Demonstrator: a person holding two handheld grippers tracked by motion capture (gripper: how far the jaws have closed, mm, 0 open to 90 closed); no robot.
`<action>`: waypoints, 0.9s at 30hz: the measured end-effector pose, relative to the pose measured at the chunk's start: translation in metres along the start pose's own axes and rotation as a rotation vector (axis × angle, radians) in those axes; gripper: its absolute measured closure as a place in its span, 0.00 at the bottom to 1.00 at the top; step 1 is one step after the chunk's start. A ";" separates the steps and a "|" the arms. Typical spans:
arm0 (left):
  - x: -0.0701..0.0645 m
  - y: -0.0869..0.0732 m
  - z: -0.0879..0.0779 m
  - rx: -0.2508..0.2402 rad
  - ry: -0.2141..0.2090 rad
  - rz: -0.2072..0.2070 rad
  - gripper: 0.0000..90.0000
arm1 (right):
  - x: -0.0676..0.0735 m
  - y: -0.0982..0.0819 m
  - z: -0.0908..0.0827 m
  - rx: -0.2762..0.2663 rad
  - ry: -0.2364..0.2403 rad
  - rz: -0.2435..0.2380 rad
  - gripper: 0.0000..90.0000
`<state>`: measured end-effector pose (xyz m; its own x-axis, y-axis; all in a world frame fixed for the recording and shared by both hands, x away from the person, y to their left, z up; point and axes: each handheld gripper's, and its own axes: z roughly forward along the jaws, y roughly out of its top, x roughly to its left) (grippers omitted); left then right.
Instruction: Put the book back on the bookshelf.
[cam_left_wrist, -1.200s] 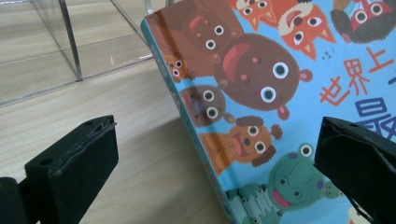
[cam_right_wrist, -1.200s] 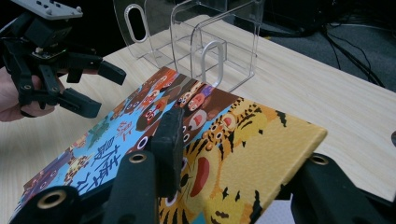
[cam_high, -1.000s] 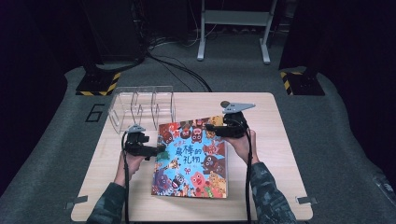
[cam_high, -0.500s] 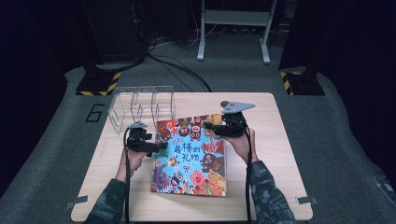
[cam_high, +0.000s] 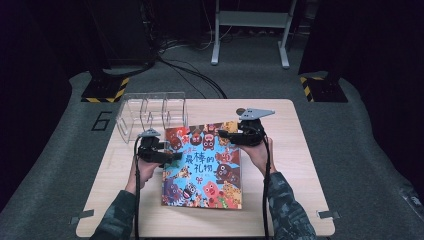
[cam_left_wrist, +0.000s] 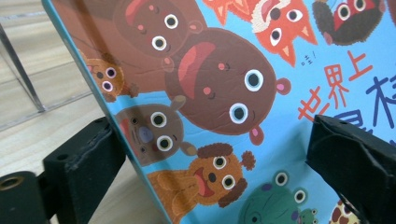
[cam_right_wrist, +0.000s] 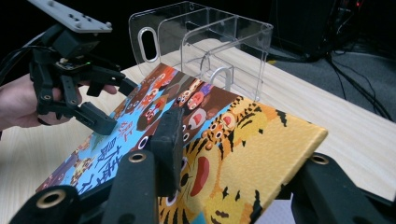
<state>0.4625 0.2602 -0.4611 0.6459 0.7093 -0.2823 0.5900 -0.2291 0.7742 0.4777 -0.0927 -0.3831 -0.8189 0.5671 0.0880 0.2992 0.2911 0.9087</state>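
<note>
A picture book (cam_high: 205, 170) with cartoon animals on a blue cover lies on the wooden table (cam_high: 295, 170), its far right corner raised. My right gripper (cam_high: 227, 136) is shut on that corner; in the right gripper view (cam_right_wrist: 243, 149) one jaw presses on the cover (cam_right_wrist: 219, 140) and the other sits under it. My left gripper (cam_high: 170, 159) stands open astride the book's left edge. Its jaws have just been closing a little, with the book (cam_left_wrist: 224, 93) between them, one jaw below the edge and one above the cover (cam_left_wrist: 215, 140). The left gripper (cam_right_wrist: 112, 105) also shows in the right gripper view.
A clear plastic rack (cam_high: 150, 112) with upright dividers stands at the table's far left, just behind the book (cam_right_wrist: 205, 42). Cables and stand feet lie on the dark floor beyond the table.
The left gripper has crept slightly right over the book's left edge. The right gripper and the book's raised corner have stayed where they were.
</note>
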 end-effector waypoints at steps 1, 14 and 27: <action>-0.001 -0.001 0.000 -0.012 0.008 -0.006 0.08 | 0.000 -0.001 0.000 0.006 -0.011 0.015 0.62; -0.010 0.000 -0.013 -0.072 0.091 0.040 0.31 | -0.015 -0.006 0.007 0.154 -0.073 0.235 0.54; -0.021 0.004 -0.031 -0.093 0.150 0.104 0.43 | -0.016 -0.002 0.009 0.201 -0.109 0.270 0.49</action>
<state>0.4365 0.2652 -0.4351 0.6178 0.7777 -0.1159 0.4721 -0.2490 0.8457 0.4950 -0.0958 -0.3897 -0.6431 0.7202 0.2602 0.5971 0.2589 0.7593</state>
